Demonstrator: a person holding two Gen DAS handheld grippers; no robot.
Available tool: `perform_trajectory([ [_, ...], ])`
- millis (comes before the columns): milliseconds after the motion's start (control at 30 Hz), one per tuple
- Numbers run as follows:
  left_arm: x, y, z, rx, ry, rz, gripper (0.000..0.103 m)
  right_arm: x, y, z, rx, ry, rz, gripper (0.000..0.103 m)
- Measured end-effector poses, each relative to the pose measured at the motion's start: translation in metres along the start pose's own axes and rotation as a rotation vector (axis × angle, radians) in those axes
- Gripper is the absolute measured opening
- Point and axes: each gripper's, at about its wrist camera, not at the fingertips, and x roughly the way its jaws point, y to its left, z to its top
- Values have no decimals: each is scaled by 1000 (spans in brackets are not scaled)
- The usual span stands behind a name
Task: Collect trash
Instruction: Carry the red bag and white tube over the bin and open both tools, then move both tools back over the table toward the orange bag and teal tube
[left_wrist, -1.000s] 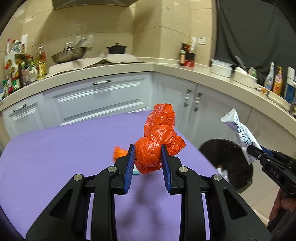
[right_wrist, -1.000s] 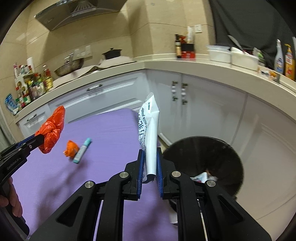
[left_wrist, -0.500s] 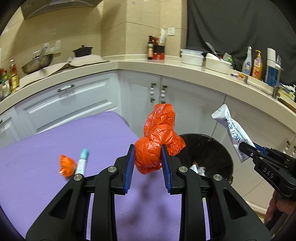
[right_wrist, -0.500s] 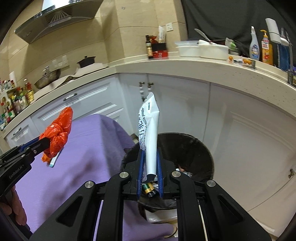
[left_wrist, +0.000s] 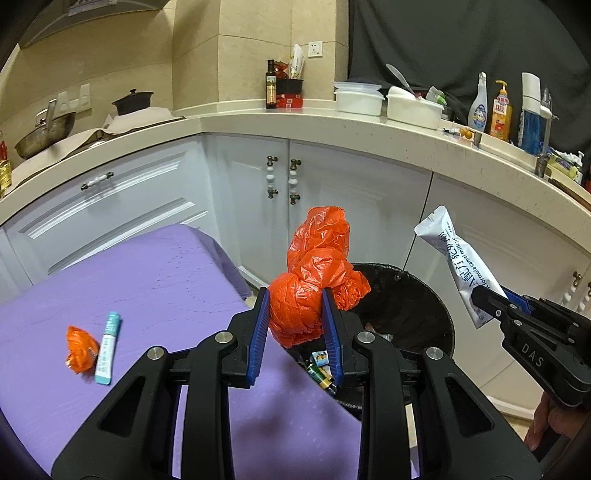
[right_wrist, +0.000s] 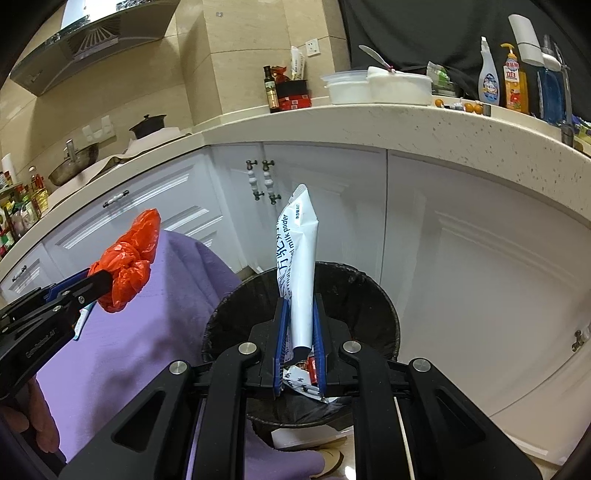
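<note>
Left claw (left_wrist: 295, 325) clamps orange bag (left_wrist: 317, 273); right claw (right_wrist: 300, 332) clamps white sachet (right_wrist: 297, 269) over bin (right_wrist: 369, 291).

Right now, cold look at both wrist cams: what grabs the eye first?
The crumpled orange plastic bag clamped in the left gripper, held at the edge of the purple table beside the black trash bin. Next, the white milk powder sachet standing upright in the right gripper, directly over the bin. A small orange wrapper and teal-capped tube lie side by side on the table.

Purple table (left_wrist: 155, 280) holds orange wrapper (left_wrist: 79, 349), teal tube (left_wrist: 108, 347).
</note>
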Motion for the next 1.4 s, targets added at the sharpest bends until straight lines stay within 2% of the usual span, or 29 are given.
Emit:
perform_trajectory([
  [567, 47, -21, 1, 27, 36, -18, 28, 41, -16, 2, 17, 28, -22, 14],
  [667, 54, -22, 2, 24, 37, -15, 36, 51, -18, 2, 23, 36, -35, 30],
  [700, 56, -22, 3, 26, 35, -12, 42, 53, -19, 1, 27, 36, -42, 38],
  [733, 57, -22, 4, 26, 33, -9, 48, 53, -19, 1, 29, 36, -44, 41],
  [1100, 42, -3, 6, -13, 29, 7, 55, 41, -2, 5, 28, 15, -36, 48],
  [1233, 27, 14, 6, -39, 21, 37, 60, 35, 18, 6, 15, 10, -5, 51],
  [1400, 5, 48, 2, -89, 11, 82, 61, 30, 52, 5, -25, 9, 46, 54],
])
